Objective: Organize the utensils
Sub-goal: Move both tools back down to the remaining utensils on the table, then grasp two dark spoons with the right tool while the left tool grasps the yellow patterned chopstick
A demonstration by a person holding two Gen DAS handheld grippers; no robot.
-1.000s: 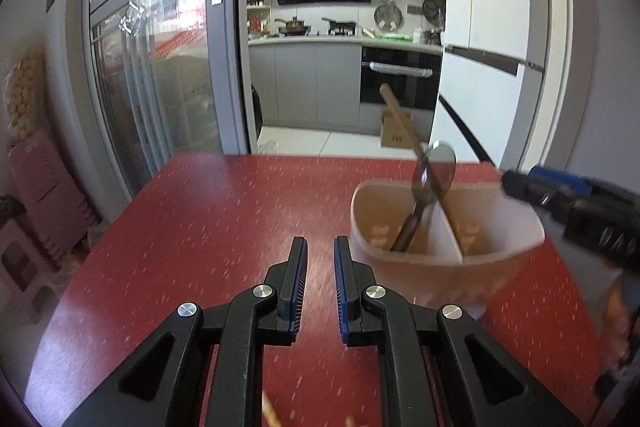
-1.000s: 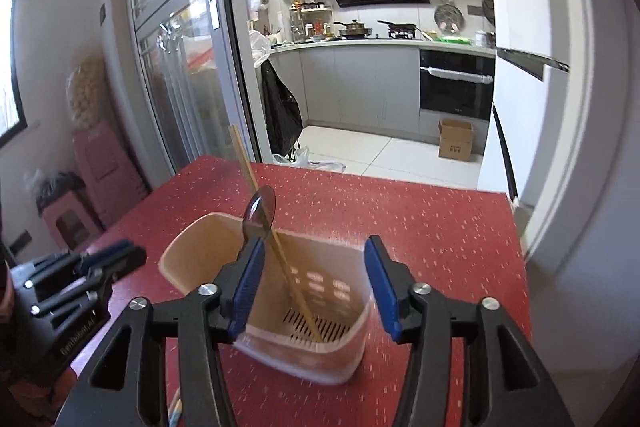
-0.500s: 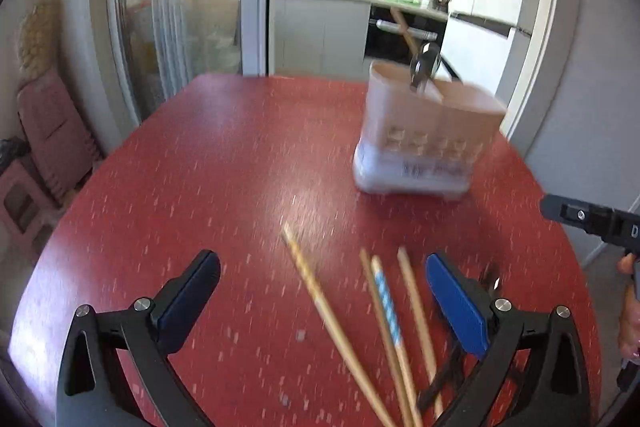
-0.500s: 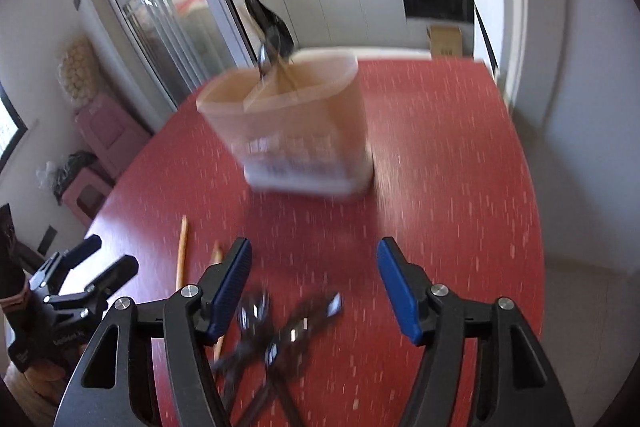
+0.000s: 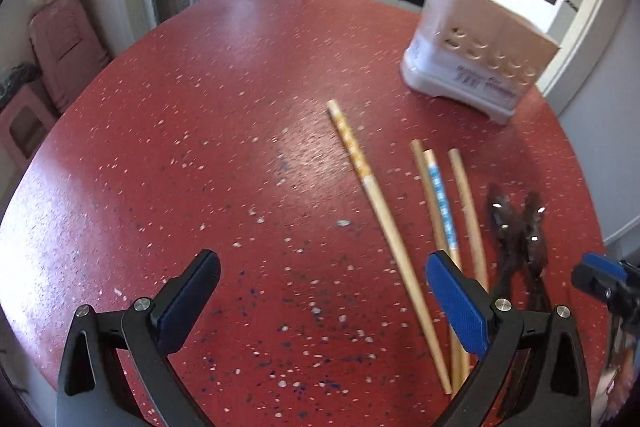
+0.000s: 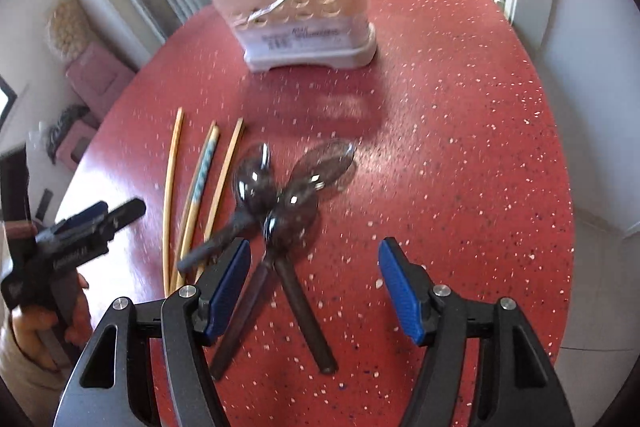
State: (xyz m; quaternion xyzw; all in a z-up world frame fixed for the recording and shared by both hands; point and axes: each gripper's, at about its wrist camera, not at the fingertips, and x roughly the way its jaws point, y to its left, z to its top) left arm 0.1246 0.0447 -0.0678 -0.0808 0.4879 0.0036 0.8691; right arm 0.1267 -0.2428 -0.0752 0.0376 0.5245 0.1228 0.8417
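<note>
I count four chopsticks [image 5: 370, 187] and three dark spoons [image 6: 280, 203] on my red table [image 5: 200, 147], and one utensil holder [image 6: 296, 11] far off.

Glossy speckled red table [image 5: 208, 115]; wooden chopsticks [image 5: 384, 223]; shiny spoons [image 6: 280, 187]; matt plastic caddy [image 6: 296, 7].

On the table [image 6: 460, 99], chopsticks [image 6: 200, 183] lie left of seemingly three crossed spoons [image 6: 280, 195], holder [image 6: 304, 7] behind.

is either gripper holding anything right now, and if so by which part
Nothing is held. The left gripper is open over the bare table, beside the chopsticks. The right gripper is open above the dark spoons, fingers touching none.
</note>
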